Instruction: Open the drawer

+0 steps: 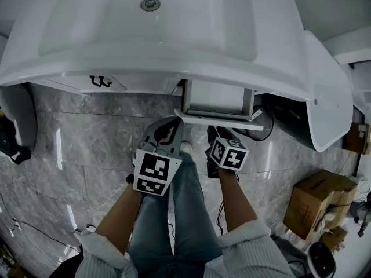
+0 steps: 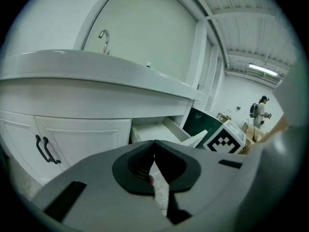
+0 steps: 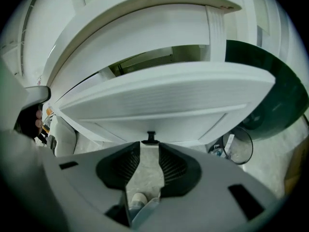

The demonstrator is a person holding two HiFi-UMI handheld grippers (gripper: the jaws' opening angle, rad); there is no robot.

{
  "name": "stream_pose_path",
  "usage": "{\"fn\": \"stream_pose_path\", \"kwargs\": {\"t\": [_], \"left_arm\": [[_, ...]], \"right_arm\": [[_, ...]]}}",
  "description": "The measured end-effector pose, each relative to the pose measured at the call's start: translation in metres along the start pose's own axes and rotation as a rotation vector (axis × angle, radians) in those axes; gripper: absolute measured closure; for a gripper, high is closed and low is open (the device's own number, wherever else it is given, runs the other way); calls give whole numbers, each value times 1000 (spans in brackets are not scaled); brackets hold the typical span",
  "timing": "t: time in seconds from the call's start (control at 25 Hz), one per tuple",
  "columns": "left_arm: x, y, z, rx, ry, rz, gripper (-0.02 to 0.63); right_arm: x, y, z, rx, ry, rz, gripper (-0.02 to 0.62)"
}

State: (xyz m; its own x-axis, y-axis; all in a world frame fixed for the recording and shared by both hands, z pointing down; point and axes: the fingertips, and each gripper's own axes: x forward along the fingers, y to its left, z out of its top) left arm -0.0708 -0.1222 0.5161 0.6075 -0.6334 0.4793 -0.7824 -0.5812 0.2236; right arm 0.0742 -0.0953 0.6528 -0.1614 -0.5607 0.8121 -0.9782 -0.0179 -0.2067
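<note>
Grey marble floor [image 1: 87, 149], white washbasin [image 1: 116, 33] above, pulled-out drawer [image 3: 164, 100] just ahead of right gripper [image 3: 149, 151], jaws apart, dark handle [image 3: 151, 138] just beyond tips, left gripper [image 2: 154, 146] jaws together, empty.

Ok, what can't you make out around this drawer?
Drawer interior: head view, the sink rim covers its back part.
Drawer handle: right gripper view, small and dark, shape unclear.
Distant person: left gripper view, too small for detail.
Cabinet handles: head view, mostly under the sink rim.
</note>
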Motion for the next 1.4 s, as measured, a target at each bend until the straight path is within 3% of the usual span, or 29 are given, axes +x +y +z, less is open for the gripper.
{"fn": "stream_pose_path", "kwargs": {"t": [0.28, 0.52, 0.96, 1.4], "left_arm": [[-19, -21, 31, 36, -12, -29, 589], [-45, -38, 74, 49, -51, -32, 589], [-100, -77, 171, -8, -177, -20, 589], [-161, -139, 243, 21, -258, -63, 589]], "right_arm": [[-49, 24, 11, 13, -49, 56, 472], [-109, 57, 56, 15, -147, 149, 482], [-222, 111, 137, -71, -239, 384, 497], [-349, 156, 186, -250, -390, 559, 565]]}}
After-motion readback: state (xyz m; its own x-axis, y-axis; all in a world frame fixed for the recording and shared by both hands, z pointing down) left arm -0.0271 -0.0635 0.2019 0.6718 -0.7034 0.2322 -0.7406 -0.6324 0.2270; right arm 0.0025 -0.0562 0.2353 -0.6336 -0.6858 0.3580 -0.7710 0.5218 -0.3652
